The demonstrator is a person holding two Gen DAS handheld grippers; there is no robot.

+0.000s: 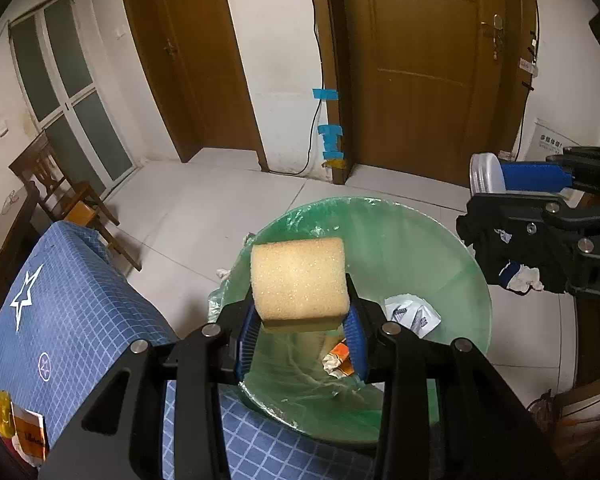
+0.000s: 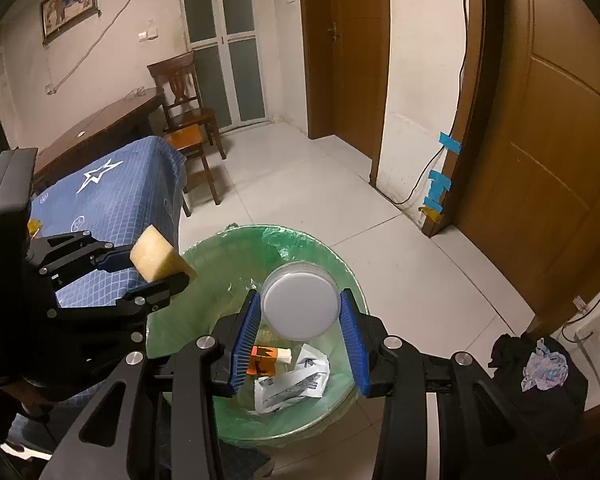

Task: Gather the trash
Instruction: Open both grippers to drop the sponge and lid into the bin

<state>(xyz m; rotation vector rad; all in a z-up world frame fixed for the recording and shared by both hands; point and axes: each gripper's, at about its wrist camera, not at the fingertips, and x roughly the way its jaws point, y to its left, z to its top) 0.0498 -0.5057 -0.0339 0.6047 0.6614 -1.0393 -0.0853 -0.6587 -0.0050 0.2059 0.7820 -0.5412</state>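
Two pieces of trash are held above a bin (image 2: 204, 264) lined with a green plastic bag, one in each gripper. A yellow sponge (image 1: 300, 284) is pinched between the blue pads of the left gripper (image 1: 302, 332); its broad porous face is turned up toward the camera and its long axis runs across the jaws, from pad to pad. In the right wrist view the same sponge (image 2: 156, 254) is seen over the bin's left rim, just beside a table covered with a blue checked cloth (image 2: 112, 200) printed with a white star.

A round white lid (image 2: 300, 306) is clamped at its edges by the right gripper (image 2: 300, 320), its flat face turned toward the camera and its ribbed rim pointing away, so that its axis lies roughly along the fingers. It hangs over the middle of the bin's opening.

Inside the bin, crumpled white wrappers (image 2: 292, 380) with dark blue printing and an orange carton (image 2: 262, 364) are seen; the writing on them cannot be read. A white notice (image 1: 550, 140) on the far wall carries print too small to make out.
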